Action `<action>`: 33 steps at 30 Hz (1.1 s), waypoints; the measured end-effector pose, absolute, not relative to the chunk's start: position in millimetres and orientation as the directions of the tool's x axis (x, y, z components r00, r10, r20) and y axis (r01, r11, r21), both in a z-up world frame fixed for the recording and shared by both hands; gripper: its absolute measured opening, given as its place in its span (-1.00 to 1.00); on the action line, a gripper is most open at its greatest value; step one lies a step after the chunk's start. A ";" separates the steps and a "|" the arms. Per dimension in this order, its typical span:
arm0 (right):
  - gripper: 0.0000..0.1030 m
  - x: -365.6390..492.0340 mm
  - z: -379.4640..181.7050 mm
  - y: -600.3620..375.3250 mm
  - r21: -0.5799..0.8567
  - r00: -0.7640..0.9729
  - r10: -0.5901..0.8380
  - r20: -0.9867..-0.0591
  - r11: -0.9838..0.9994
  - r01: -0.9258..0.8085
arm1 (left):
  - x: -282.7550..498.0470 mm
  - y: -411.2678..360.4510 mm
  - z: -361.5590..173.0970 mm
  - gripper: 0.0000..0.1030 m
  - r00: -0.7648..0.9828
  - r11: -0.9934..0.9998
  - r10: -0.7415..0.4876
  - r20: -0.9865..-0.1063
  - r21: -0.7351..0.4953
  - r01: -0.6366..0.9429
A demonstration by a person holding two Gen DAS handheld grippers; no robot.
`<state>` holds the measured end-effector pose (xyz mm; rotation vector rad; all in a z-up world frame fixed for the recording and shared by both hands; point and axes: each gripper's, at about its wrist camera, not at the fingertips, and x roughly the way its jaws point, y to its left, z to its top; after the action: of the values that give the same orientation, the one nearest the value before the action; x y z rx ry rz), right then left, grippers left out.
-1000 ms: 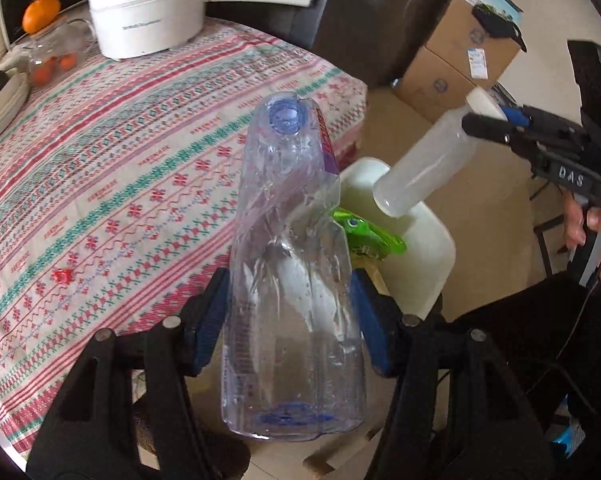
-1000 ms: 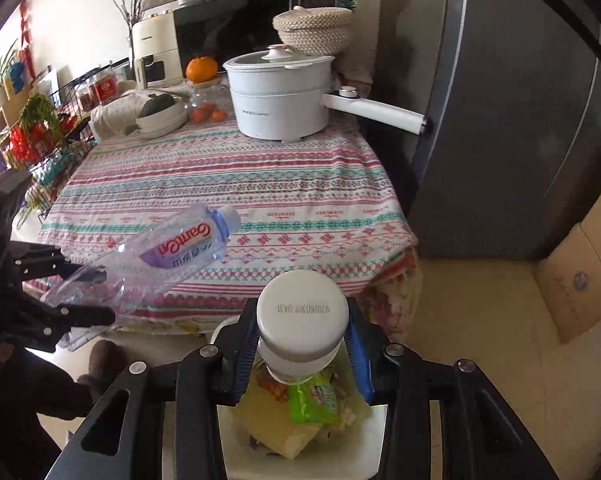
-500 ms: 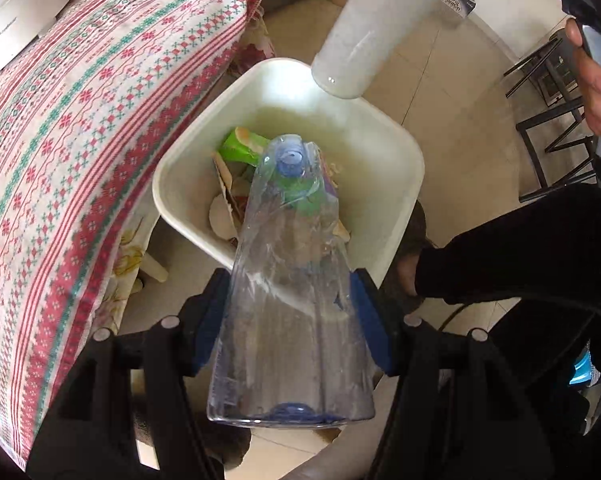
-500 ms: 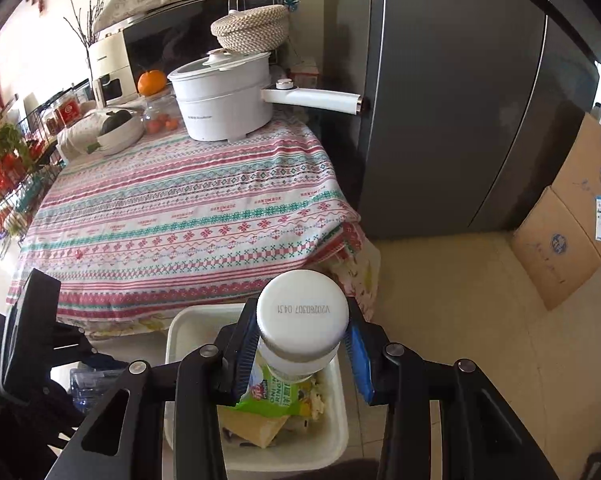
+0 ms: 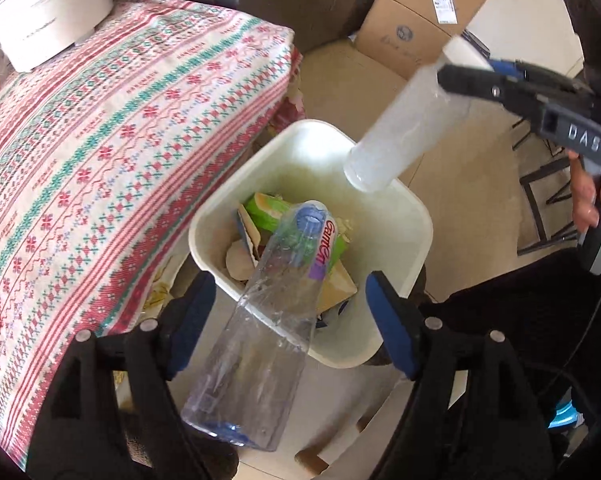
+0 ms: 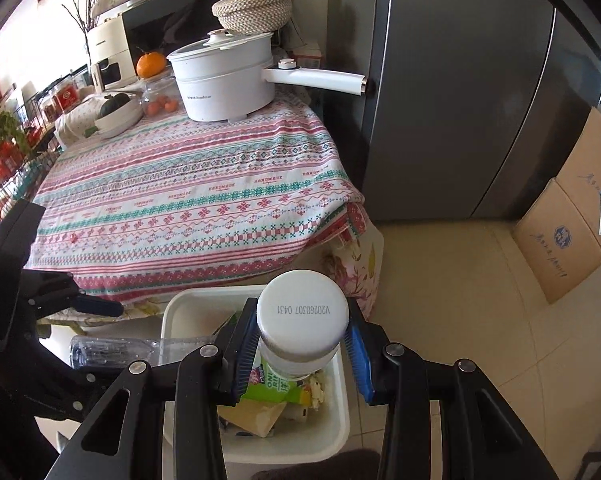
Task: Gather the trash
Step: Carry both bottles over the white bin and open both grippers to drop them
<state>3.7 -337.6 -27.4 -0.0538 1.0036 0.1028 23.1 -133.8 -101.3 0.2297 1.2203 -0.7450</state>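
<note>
the left claw (image 5: pixel 286 316) stands spread, its jaws just now opening, and the crushed clear plastic water bottle with a blue cap (image 5: pixel 268 320) lies between the blue pads without either pressing it. the bottle's cap end is over the white square plastic bin (image 5: pixel 412 236) toward 12 o'clock, its base back toward 6 o'clock outside the near rim — it looks to rest on that rim, though the fisheye makes this hard to confirm. the right claw (image 6: pixel 300 344) pinches a frosted white plastic bottle with a white cap (image 6: pixel 302 316) near the cap, body slanting down over the bin's far corner at 1 o'clock from the left wrist view.

risk: much of the clear bottle seems to hang outside, so it may tip backward and fall to the floor (image 5: pixel 456 184) rather than slide in. the bin already holds green packaging (image 5: pixel 266 210) and cardboard scraps (image 5: pixel 336 286), which could block the neck. the white bottle, let go this near the edge, may glance off the rim and roll beside the patterned cloth-covered surface (image 5: pixel 112 152).
</note>
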 end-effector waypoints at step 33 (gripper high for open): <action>0.40 16.9 -67.0 -316.8 -0.004 0.419 0.044 -0.907 0.994 -0.113 | 39.2 -104.7 -83.0 0.52 0.204 0.797 -0.412 -0.888 -0.243 0.552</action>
<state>16.9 -316.8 -67.0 -0.0675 1.1347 0.0984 39.2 -104.7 -83.0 0.1385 1.1879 -0.6755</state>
